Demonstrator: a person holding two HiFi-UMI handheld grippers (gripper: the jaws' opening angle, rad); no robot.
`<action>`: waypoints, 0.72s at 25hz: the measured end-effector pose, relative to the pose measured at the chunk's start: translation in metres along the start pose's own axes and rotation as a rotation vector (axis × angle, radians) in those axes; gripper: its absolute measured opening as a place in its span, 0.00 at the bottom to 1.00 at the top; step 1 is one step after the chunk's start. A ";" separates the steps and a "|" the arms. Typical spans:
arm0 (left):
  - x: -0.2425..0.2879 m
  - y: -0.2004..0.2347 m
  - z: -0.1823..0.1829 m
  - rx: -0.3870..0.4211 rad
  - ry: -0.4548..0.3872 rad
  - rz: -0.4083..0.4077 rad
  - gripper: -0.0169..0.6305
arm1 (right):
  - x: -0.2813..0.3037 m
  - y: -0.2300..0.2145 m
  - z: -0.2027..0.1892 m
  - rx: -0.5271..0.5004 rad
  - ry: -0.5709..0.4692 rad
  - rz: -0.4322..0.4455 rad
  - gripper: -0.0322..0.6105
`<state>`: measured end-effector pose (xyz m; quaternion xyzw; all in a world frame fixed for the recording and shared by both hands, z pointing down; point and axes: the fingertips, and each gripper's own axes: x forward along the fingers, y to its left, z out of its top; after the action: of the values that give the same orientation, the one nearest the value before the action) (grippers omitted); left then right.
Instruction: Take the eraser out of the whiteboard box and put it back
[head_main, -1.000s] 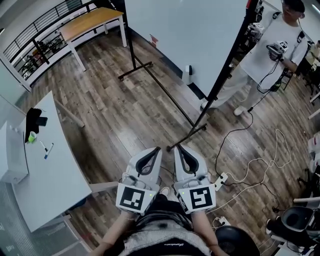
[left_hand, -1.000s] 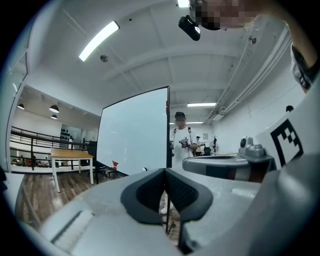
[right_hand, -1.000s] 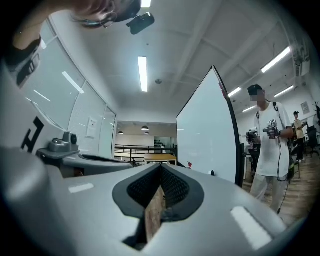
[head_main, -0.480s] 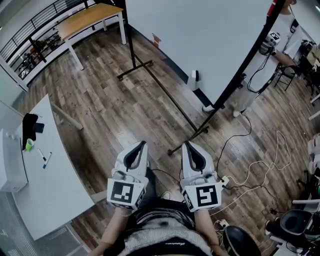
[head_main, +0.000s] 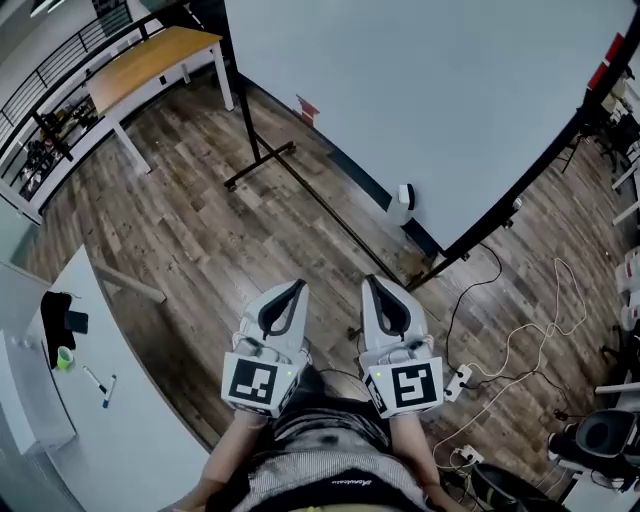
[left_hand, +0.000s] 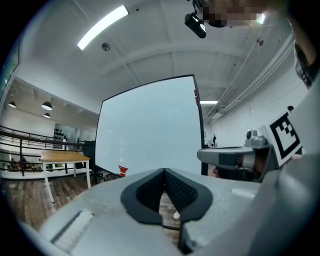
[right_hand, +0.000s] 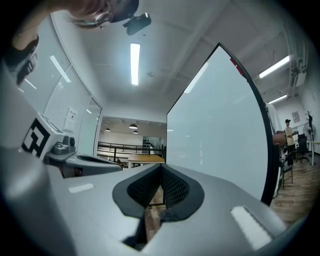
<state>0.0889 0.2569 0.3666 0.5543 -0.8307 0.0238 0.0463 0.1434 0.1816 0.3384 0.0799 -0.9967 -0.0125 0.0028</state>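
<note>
Left claw: the grey two-jaw left claw (head_main: 298, 286) is clenched, its dark pads meeting at the tips with nothing between them; it hangs above the floor, pointing toward the whiteboard.
Right claw: the grey two-jaw right claw (head_main: 371, 281) is also clenched and empty, just beside the left one and parallel to it.
Whiteboard: the large white whiteboard (head_main: 420, 90) stands on a black metal stand (head_main: 300, 185) on the brown wood-plank floor (head_main: 190, 230).
Whiteboard box: the small white whiteboard box (head_main: 402, 205) sits at the board's lower edge, toward its right corner, well apart from both claws.
Eraser: a dark piece (head_main: 407, 190) shows at the top of the box; it is too small to say for certain that it is the eraser.
Desk: the white desk (head_main: 130, 440) lies at the left, with pens near its far edge.
</note>
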 end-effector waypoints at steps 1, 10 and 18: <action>0.006 0.010 0.000 0.004 -0.002 -0.007 0.03 | 0.012 0.002 0.000 -0.002 -0.001 -0.006 0.05; 0.035 0.073 -0.008 -0.024 0.032 -0.043 0.03 | 0.078 0.011 -0.011 0.000 0.031 -0.040 0.05; 0.055 0.096 -0.019 -0.062 0.054 -0.065 0.03 | 0.113 0.002 -0.025 0.007 0.080 -0.056 0.05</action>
<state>-0.0191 0.2453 0.3924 0.5784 -0.8111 0.0115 0.0865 0.0314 0.1653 0.3640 0.1084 -0.9932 -0.0060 0.0419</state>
